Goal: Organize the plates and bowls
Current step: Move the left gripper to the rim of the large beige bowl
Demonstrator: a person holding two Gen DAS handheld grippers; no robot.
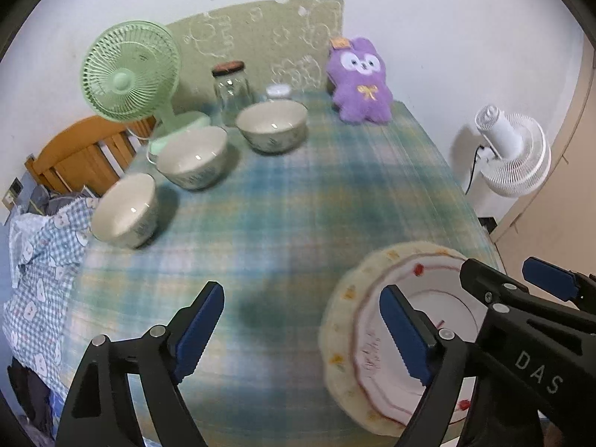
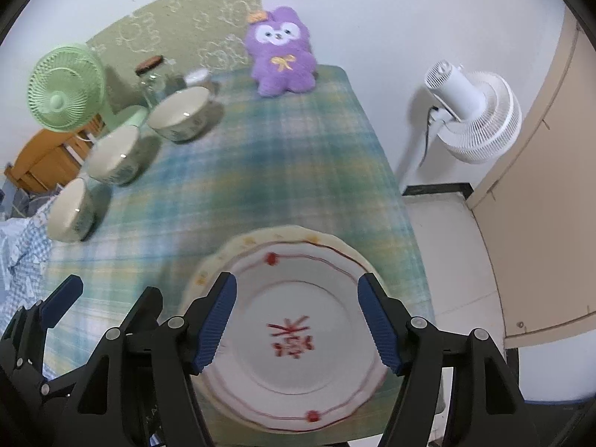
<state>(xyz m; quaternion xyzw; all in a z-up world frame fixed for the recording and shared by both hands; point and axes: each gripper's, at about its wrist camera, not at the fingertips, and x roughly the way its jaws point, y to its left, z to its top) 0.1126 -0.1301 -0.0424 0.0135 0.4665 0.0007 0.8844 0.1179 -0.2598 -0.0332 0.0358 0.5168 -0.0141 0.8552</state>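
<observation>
A white plate with red marks (image 2: 298, 305) lies on top of a pale yellow plate (image 2: 283, 232) near the table's front right corner. My right gripper (image 2: 298, 279) hovers over this stack, open, with nothing between its pads. My left gripper (image 1: 301, 292) is open over the bare checked tablecloth (image 1: 298, 205), just left of the white plate (image 1: 443, 298) and the yellow plate (image 1: 346, 298). Three cream bowls stand apart in a diagonal row at the left: front (image 1: 124, 210), middle (image 1: 193, 156), back (image 1: 273, 124). In the left wrist view the right gripper (image 1: 501, 264) shows at the right edge.
At the table's back stand a green desk fan (image 1: 128, 74), a glass jar (image 1: 231, 89), a small white lid (image 1: 278, 91) and a purple plush toy (image 1: 359, 82). A wooden chair (image 1: 82, 152) with checked fabric (image 1: 33, 260) is at the left. A white floor fan (image 2: 473, 111) stands beyond the table's right edge.
</observation>
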